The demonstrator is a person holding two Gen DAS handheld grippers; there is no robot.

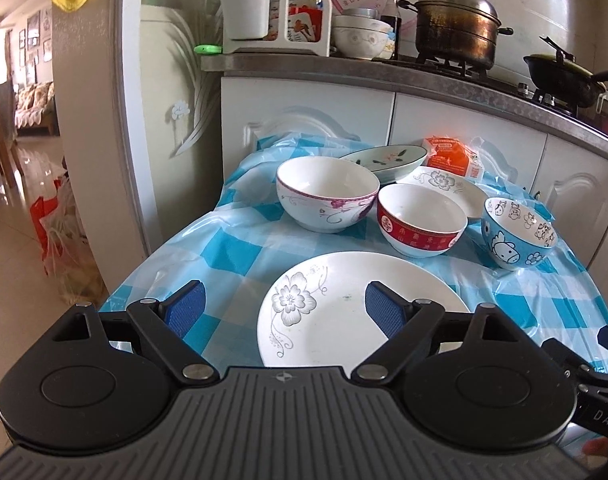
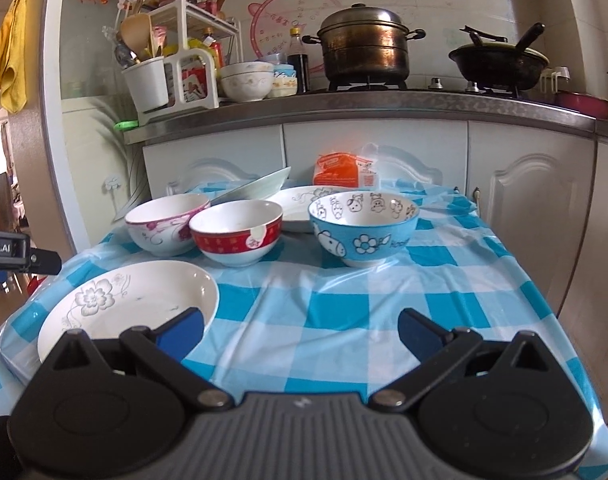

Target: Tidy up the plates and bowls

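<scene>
A white flowered plate (image 1: pixel 336 312) (image 2: pixel 143 300) lies at the table's near left. Behind it stand a white bowl with pink flowers (image 1: pixel 326 196) (image 2: pixel 165 224), a red-banded bowl (image 1: pixel 422 220) (image 2: pixel 235 232) and a blue cartoon bowl (image 1: pixel 518 232) (image 2: pixel 362 224). Further back are a second flowered plate (image 1: pixel 444 184) (image 2: pixel 299 204) and a green-patterned plate (image 1: pixel 384 160) (image 2: pixel 255 188) that leans tilted. My left gripper (image 1: pixel 285 308) is open and empty over the near plate's left edge. My right gripper (image 2: pixel 299 332) is open and empty above the bare cloth.
The small table has a blue-and-white checked plastic cloth (image 2: pixel 344 304). An orange packet (image 1: pixel 454 158) (image 2: pixel 340 170) lies at the back. White cabinets (image 2: pixel 376 148) and a counter with a steamer pot (image 2: pixel 364 46), a wok (image 2: pixel 500 62) and stacked bowls (image 2: pixel 247 80) stand behind.
</scene>
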